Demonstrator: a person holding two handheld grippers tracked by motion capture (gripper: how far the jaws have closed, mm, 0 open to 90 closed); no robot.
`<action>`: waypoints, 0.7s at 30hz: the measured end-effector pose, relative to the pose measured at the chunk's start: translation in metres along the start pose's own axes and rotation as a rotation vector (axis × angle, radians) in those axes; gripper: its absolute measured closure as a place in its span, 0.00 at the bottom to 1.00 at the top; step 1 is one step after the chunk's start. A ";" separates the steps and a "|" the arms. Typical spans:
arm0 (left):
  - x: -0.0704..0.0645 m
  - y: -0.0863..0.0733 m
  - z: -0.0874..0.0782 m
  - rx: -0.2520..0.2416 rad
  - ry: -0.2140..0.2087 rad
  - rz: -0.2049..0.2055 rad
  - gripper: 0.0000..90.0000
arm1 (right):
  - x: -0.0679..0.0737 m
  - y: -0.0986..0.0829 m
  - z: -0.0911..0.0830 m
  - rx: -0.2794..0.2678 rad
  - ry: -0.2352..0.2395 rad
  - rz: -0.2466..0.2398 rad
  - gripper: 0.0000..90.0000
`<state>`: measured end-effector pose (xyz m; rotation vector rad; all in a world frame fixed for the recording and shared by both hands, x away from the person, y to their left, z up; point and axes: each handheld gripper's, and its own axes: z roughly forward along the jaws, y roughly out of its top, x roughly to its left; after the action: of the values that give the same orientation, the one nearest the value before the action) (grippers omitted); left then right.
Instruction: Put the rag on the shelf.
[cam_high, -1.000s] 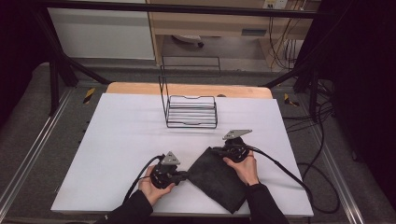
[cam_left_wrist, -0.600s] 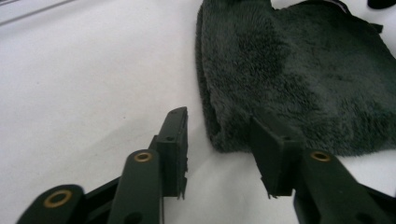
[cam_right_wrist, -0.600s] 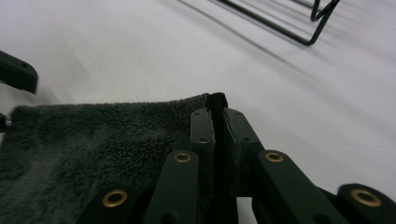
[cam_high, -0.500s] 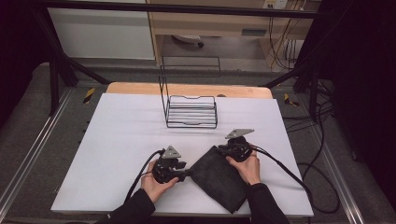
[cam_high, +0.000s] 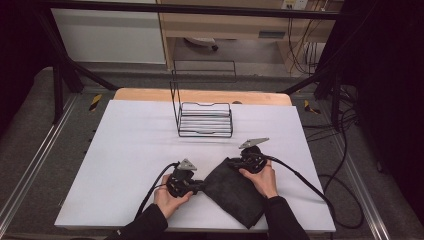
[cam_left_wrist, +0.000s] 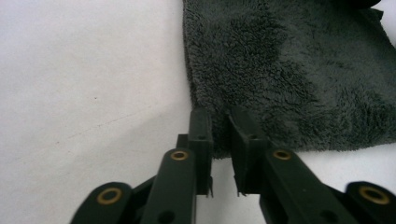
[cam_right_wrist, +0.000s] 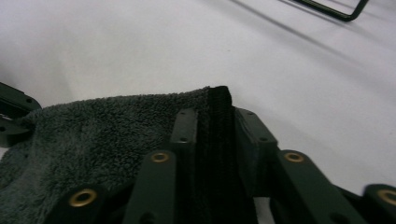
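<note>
Your right gripper (cam_right_wrist: 212, 121) clamps the towel's (cam_high: 235, 192) hem; your left gripper (cam_left_wrist: 218, 122) sits slightly parted at its corner, grip unclear.

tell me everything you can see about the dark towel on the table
The dark grey, fluffy terry towel lies folded flat on the white table, skewed, one corner reaching toward the near edge. Its pile looks soft and plush, with a stitched hem along one edge. The right claw is shut on the hemmed corner, pinching it upright between its jaws. The left claw meets the opposite corner, jaws slightly apart astride the edge. A black wire rack stands apart, farther back.
</note>
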<state>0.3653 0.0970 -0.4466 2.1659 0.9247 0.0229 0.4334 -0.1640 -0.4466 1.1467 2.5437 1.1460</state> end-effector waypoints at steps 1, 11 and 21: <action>-0.001 0.001 0.000 0.004 0.005 0.008 0.92 | 0.001 0.000 -0.001 -0.001 0.002 0.003 0.87; 0.003 0.028 -0.023 0.005 0.063 0.090 0.94 | 0.004 0.010 -0.010 -0.086 -0.038 0.009 0.92; 0.041 0.057 -0.016 -0.011 0.164 0.055 0.94 | -0.008 0.025 0.007 -0.162 -0.146 0.092 0.92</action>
<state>0.4258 0.1074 -0.4088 2.2037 0.9538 0.2344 0.4564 -0.1543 -0.4357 1.2669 2.2671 1.2152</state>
